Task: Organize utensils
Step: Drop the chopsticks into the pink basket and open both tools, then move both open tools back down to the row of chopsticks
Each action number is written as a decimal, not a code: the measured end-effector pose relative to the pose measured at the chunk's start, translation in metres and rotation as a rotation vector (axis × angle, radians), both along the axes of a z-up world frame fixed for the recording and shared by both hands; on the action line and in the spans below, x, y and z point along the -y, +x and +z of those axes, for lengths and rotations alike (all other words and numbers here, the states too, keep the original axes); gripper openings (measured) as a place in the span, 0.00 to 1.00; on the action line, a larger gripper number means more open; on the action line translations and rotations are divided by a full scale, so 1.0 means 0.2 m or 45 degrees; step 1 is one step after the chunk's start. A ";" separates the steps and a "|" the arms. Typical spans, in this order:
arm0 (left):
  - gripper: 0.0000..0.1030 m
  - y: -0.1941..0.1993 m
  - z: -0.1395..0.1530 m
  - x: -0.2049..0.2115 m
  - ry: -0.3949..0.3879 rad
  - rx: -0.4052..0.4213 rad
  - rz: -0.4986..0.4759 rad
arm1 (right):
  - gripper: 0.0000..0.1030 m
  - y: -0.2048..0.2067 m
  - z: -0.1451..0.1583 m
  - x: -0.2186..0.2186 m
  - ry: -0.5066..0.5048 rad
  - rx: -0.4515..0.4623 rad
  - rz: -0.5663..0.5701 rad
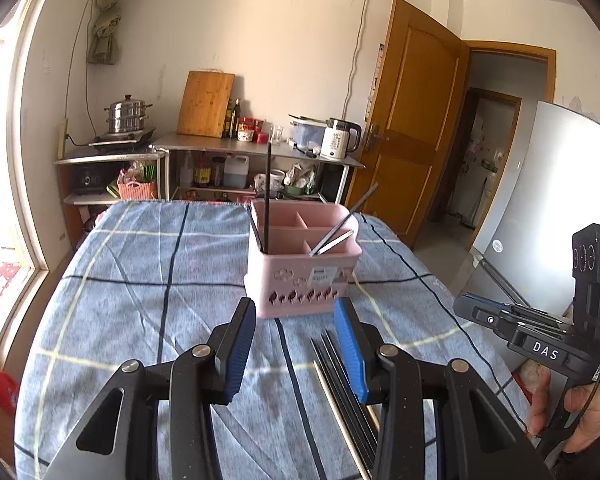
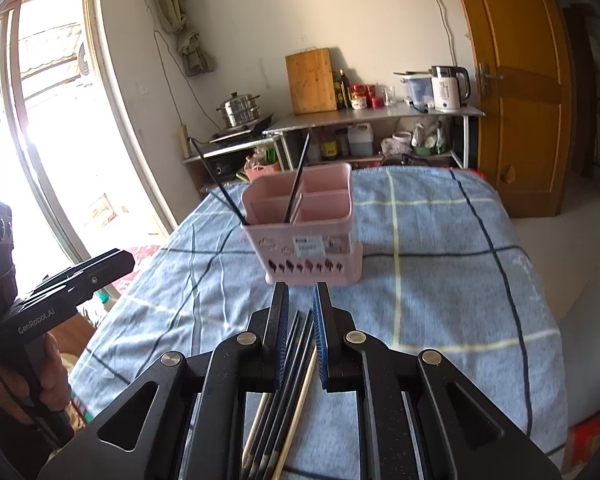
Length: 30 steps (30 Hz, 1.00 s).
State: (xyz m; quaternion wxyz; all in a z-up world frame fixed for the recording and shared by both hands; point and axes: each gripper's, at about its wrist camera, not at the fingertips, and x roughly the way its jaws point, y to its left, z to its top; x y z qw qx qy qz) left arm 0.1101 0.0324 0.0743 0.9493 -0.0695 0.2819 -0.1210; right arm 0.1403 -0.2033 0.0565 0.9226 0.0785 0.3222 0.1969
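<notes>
Black chopsticks (image 2: 288, 384) lying lengthwise toward pink caddy (image 2: 304, 232), both grippers' jaws parted, empty.

The left gripper (image 1: 296, 344) hangs open before the pink caddy (image 1: 302, 268), chopsticks (image 1: 336, 364) below.

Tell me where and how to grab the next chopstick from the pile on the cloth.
Grip near the far tips of the chopsticks, coming from above with jaws across the shaft. They lie flat and bunched, pointing toward the pink holder; the outer pale one is easiest to single out.
</notes>
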 end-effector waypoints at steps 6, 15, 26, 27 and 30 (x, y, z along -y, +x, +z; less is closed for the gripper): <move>0.39 -0.05 -0.09 0.06 0.031 -0.044 -0.033 | 0.12 -0.06 -0.11 0.00 -0.004 -0.068 0.013; 0.39 -0.04 -0.17 0.08 0.021 -0.091 -0.040 | 0.12 -0.06 -0.19 0.00 -0.021 -0.113 0.011; 0.39 0.05 -0.30 0.07 0.028 -0.162 -0.015 | 0.12 0.03 -0.30 -0.06 -0.054 -0.183 0.014; 0.39 0.07 -0.32 0.07 0.030 -0.176 -0.011 | 0.12 0.04 -0.32 -0.06 -0.059 -0.193 0.015; 0.39 0.10 -0.38 0.07 0.026 -0.208 -0.004 | 0.12 0.08 -0.37 -0.08 -0.072 -0.233 0.016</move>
